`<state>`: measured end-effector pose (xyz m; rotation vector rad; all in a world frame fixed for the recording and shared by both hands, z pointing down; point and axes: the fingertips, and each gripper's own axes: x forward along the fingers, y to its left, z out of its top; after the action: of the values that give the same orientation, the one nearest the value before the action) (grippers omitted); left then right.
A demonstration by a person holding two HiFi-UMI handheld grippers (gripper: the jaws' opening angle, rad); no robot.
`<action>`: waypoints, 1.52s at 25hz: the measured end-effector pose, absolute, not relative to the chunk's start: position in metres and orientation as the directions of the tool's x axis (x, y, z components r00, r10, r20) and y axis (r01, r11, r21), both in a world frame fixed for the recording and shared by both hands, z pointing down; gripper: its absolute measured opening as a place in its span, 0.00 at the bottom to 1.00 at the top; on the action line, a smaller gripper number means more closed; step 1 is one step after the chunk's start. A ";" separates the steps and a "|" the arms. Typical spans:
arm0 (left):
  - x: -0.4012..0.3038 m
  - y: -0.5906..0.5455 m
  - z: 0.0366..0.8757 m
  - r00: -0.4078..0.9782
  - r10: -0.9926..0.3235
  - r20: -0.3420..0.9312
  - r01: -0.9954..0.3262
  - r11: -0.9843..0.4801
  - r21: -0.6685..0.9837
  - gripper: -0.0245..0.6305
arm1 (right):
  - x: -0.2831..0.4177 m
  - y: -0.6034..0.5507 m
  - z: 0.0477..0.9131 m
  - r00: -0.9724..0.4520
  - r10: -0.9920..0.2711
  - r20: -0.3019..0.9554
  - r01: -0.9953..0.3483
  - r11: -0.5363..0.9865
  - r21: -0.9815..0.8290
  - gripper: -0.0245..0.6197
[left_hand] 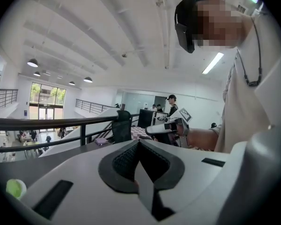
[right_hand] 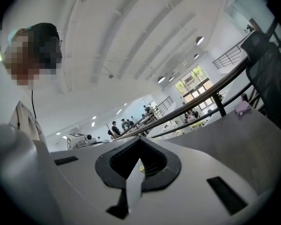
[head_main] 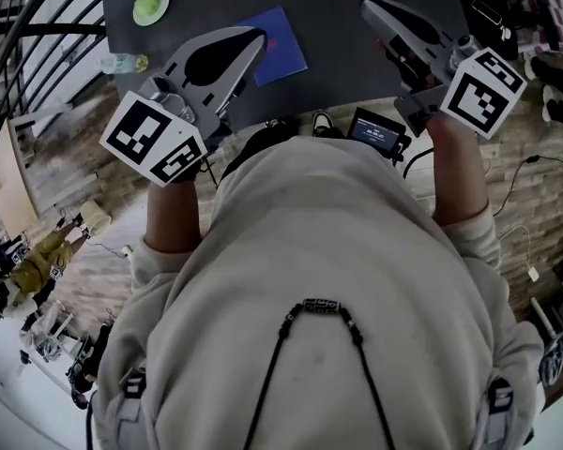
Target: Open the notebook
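Green and round, a small dish (head_main: 151,6) sits at the far left corner of the dark table (head_main: 347,59). A clear bottle (head_main: 124,63) lies near it, right by the table's edge.

Next comes the left gripper (head_main: 256,37). Its fingers are pressed together with nothing between them. Its tip is at the left edge of the notebook (head_main: 280,40). I cannot tell if it touches.

The notebook is blue, lies flat on the table and is closed, so I think the job has not started.

Off to the right is the right gripper (head_main: 371,7). It is well apart from the notebook. Its fingers are pressed together too, and they hold nothing.

What could go wrong? Closed fingers cannot pinch the cover. If one just pokes at the edge, the notebook may slide away across the smooth table. If nothing holds the notebook down, the whole thing could lift up with the cover. A finger that digs in too deep could pick up pages as well. A wide swing on the left side could knock the bottle off the table.
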<state>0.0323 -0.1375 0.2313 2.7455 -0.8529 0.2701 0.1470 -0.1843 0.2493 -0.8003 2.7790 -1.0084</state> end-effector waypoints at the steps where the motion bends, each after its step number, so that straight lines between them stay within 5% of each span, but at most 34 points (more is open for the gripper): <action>1: 0.036 -0.141 0.227 0.821 -0.516 0.242 -0.560 -0.809 0.176 0.04 | 0.154 -0.186 0.246 -0.850 -0.518 0.099 -0.462 0.639 -0.615 0.06; 10: 0.019 -0.171 0.213 0.871 -0.455 0.186 -0.483 -0.863 0.151 0.04 | 0.155 -0.198 0.227 -0.779 -0.607 0.155 -0.577 0.597 -0.558 0.06; 25: -0.097 -0.192 0.280 0.884 -0.416 0.215 -0.464 -0.838 0.286 0.04 | 0.020 -0.240 0.276 -0.784 -0.528 0.326 -0.612 0.568 -0.551 0.06; 38: -0.085 -0.219 0.307 0.842 -0.471 0.264 -0.538 -0.772 0.338 0.04 | 0.028 -0.281 0.311 -0.808 -0.448 0.383 -0.588 0.567 -0.577 0.06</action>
<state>-0.0854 -0.2191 0.3069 2.6157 -0.7512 0.2290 0.0281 -0.2811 0.3112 -0.9872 2.9487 -1.2076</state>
